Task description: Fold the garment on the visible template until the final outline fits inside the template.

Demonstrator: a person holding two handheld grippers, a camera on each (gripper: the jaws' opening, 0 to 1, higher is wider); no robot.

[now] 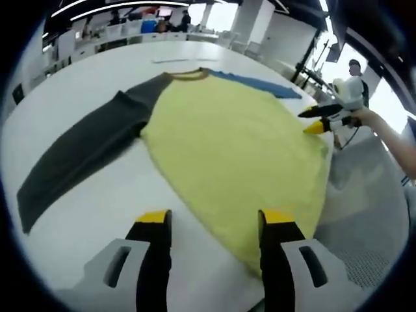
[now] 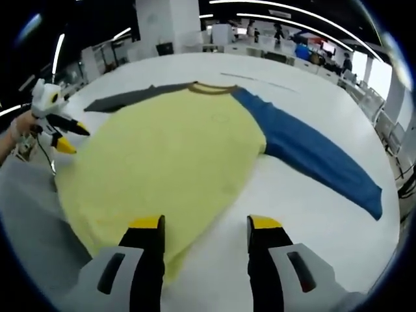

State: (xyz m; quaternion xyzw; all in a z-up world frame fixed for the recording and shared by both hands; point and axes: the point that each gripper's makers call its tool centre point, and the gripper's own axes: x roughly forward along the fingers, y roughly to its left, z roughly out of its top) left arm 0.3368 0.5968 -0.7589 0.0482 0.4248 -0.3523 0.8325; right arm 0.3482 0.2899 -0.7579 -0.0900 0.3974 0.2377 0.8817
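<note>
The shirt (image 1: 234,156) lies spread flat on a white surface (image 1: 97,208), its yellow body in the middle, collar (image 1: 188,75) pointing away from the person. A dark grey sleeve (image 1: 78,156) stretches out to one side and a blue sleeve (image 2: 312,153) to the other, both laid out straight. The hem reaches close to the near edge of the surface, where grey floor shows beyond. Bare white surface lies open past each sleeve and beyond the collar, toward a thin strip (image 2: 260,81) lying far off.

In the left gripper view, the left tongs (image 1: 211,218) stand wide apart, holding nothing, just over the hem; one tip overlaps the yellow cloth, the other sits over bare surface. The right tongs (image 1: 312,120) show at the cloth's far side edge, tips close together.

In the right gripper view, the right tongs (image 2: 203,224) are wide and empty above the hem. The left tongs (image 2: 65,136) hover at the yellow edge.
</note>
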